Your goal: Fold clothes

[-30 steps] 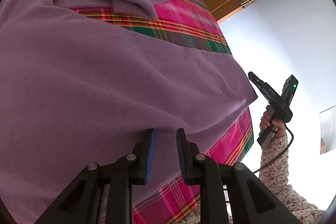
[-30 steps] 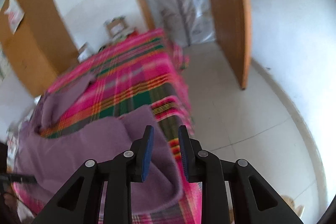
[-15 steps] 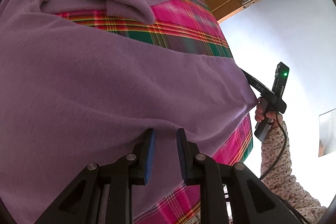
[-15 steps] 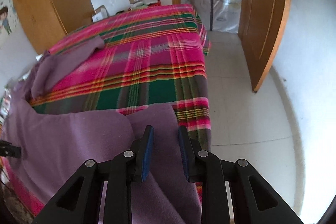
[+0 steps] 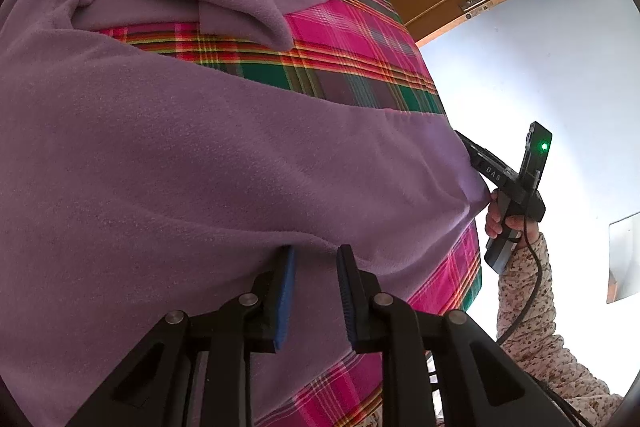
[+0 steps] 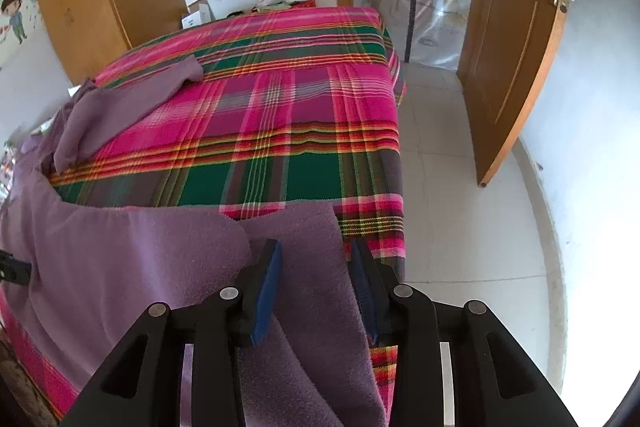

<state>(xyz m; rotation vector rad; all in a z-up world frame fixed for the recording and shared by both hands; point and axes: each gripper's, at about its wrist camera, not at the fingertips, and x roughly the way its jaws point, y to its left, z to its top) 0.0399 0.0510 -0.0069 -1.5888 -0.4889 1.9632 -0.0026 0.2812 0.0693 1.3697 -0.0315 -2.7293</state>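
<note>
While opening, right hand-held gripper (image 6: 314, 279) straddles purple garment (image 6: 140, 267).

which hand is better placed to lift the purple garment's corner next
Right: the right tool, opening, straddles the purple garment's corner at the plaid bedspread's edge. The left tool sits mid-hem.

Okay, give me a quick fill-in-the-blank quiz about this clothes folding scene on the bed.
1. The garment being folded is ____ in colour.
2. It lies on a bed covered by a pink and green ____ blanket.
3. The wooden door beside the bed stands ____.
4. The person's sleeve has a ____ print.

Missing words: purple; plaid; open; floral
</note>
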